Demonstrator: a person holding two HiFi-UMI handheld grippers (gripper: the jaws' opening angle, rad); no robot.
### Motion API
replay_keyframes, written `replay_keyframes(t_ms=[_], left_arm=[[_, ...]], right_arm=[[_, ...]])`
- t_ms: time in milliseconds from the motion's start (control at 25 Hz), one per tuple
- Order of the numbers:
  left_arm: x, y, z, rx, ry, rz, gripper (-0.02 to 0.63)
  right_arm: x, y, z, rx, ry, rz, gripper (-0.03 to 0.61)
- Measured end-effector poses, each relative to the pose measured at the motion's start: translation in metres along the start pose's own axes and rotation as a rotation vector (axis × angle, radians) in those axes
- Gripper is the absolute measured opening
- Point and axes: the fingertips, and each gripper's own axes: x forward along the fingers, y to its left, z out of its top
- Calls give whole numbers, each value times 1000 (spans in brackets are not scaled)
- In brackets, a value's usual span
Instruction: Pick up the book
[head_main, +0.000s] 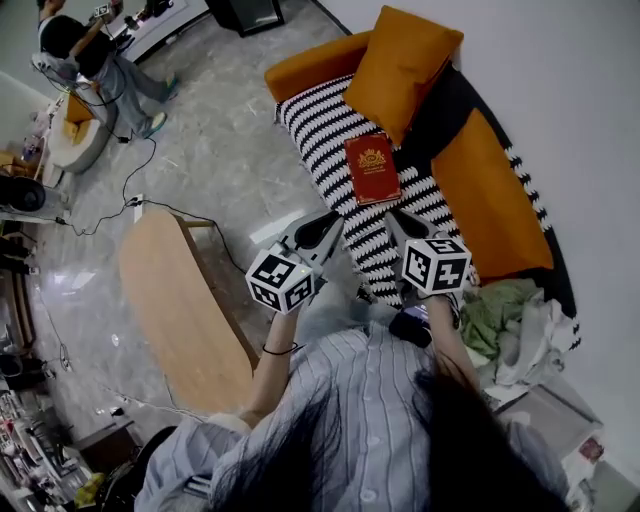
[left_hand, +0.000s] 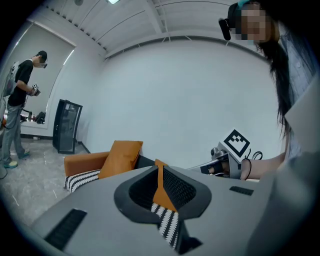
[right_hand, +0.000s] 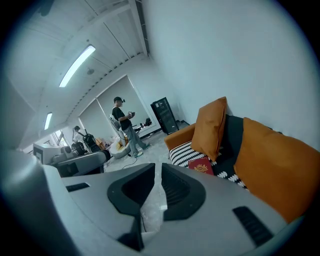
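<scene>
**Both grippers shut, book lying on the sofa**

Far left in the head view, another person (head_main: 90, 50) stands on the grey floor, with a long wooden table (head_main: 175, 300) nearer in. Next comes the left gripper (head_main: 328, 228), jaws pressed together with nothing in them, pointing at the sofa (head_main: 310, 65). The red book (head_main: 372, 168) lies flat on the black-and-white striped seat, just below the orange cushion (head_main: 400, 60). It's a bit ahead of both grippers and touches neither. The right gripper (head_main: 400, 222) sits beside the left one, jaws closed and empty too. In its own view the book is off to the right of its jaws. Far right, there's a heap of clothes (head_main: 510, 315) at the sofa's near end.
</scene>
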Motion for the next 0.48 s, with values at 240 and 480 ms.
replay_keyframes(t_ms=[240, 480], left_arm=[[14, 4, -1, -1, 24, -15, 34], [35, 15, 1, 1, 50, -47, 34]], right_arm=[[5, -15, 1, 35, 2, -11, 52], [10, -32, 7, 77, -6, -49, 52]])
